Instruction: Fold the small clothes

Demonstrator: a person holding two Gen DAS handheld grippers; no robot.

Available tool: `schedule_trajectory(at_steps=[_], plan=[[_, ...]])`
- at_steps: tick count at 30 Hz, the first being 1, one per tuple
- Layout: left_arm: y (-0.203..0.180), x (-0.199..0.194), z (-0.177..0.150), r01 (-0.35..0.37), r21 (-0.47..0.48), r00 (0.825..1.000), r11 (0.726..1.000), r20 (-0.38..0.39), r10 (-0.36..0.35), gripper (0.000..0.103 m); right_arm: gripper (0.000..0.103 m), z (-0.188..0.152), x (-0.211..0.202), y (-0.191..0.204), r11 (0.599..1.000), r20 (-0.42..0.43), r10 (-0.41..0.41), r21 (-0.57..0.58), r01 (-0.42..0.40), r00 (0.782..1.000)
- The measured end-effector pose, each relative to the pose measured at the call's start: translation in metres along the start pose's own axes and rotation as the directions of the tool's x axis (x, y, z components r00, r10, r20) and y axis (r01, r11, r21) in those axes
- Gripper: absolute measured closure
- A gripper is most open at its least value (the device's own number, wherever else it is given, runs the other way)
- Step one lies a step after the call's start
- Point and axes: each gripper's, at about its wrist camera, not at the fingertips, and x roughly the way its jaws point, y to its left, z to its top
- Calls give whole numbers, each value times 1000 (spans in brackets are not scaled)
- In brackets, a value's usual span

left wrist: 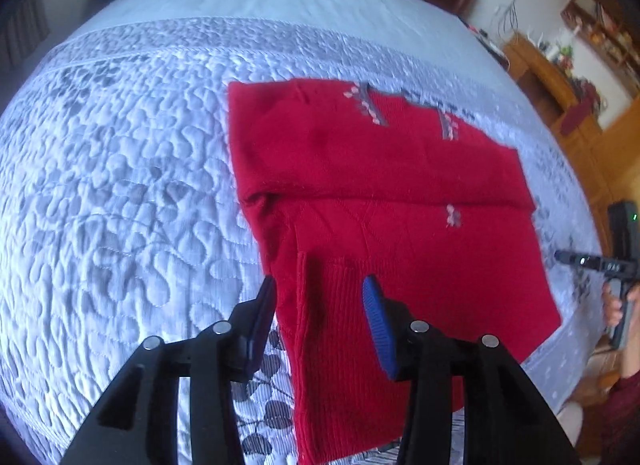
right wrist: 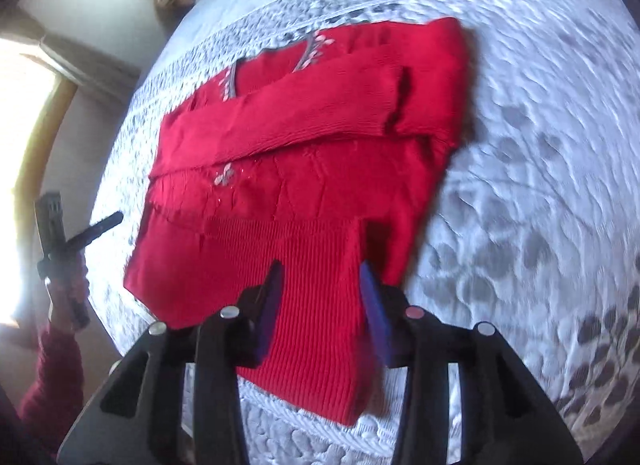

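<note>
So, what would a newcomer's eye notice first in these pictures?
First, the bright red sweater, lying partly folded on the white quilted bedspread, one sleeve laid across its body. Next, both grippers, left and right, poised over its ribbed hem with jaws open.

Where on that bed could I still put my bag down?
Bare quilt lies wide open left of the red sweater, and another stretch on its right. Crowded: the near edge, where both tongs hover open over the sweater's ribbed hem.
</note>
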Motion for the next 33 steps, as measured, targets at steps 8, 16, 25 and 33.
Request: schedule_trajectory(at_steps=[8,16,25,33], plan=[[-18,33,2,-52,115,998,992,-39,57,63,54,12,32,0,995,-55,-85,-61,81,995],[-26,36,-5,-70,164,997,984,-21,75,103,99,4,39,6,992,-46,-74,-109,69,996],[-16,-17,10,-9,71,989,997,145,-1,103,99,5,-19,17,993,88,45,-115,-34,995],[-17,15,13,-69,161,998,985,17,67,93,99,5,-10,30,988,68,0,-152,11,998]])
